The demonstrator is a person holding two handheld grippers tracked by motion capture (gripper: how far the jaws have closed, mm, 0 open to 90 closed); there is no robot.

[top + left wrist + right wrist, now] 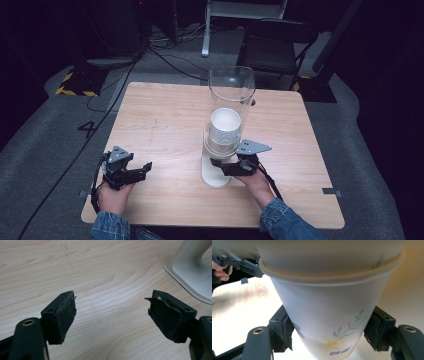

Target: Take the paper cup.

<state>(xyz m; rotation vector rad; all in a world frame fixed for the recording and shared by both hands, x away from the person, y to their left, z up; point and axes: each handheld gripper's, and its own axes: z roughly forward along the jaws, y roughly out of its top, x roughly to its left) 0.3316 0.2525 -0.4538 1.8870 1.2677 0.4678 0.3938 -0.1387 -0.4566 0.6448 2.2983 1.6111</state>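
wooden table (165, 125); right tool (328, 333) seemingly grips cup (324, 315).

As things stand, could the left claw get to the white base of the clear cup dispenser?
Probably yes. The left claw is open and holds nothing, and bare light wooden table lies between it and the dispenser's white base. The right claw, shut on the bottom flower-printed white paper cup, is on the far side.

White paper cup (327, 315) bears green sprigs and a yellow flower.

Folding chair (278, 47) behind wooden table (165, 120)
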